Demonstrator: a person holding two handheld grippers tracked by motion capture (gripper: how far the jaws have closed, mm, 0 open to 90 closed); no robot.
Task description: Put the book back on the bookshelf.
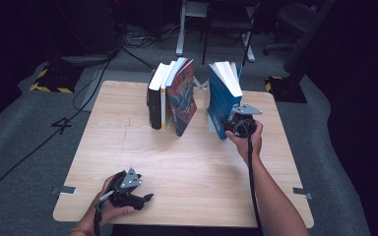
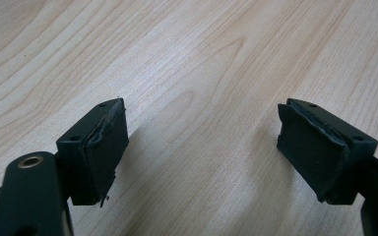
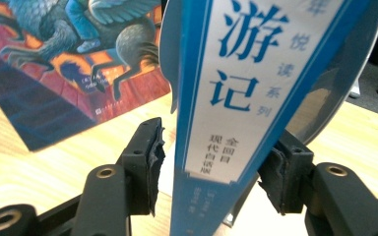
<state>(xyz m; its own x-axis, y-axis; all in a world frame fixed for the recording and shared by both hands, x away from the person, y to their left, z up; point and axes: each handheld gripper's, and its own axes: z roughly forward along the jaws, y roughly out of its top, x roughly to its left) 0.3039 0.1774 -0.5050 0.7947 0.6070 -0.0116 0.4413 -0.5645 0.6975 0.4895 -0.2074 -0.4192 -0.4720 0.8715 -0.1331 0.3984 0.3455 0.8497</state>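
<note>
A blue book [image 1: 224,96] with a white spine stands upright at the back right of the wooden table [image 1: 187,157], its pages fanned slightly at the top. My right gripper [image 1: 229,125] is at its lower spine. In the right gripper view the spine [image 3: 226,98] rises between the jaws of my right gripper [image 3: 216,147]. A gap shows between the left pad [image 3: 152,162] and the book, so the jaws stand open around it. My left gripper [image 1: 147,199] rests near the table's front left, open, with bare wood between the jaws of my left gripper [image 2: 202,142].
A short row of upright books [image 1: 170,96] stands at the back middle, and its outermost red-covered book [image 3: 54,73] leans toward the blue one. Chairs and cables lie on the dark floor beyond the far edge.
</note>
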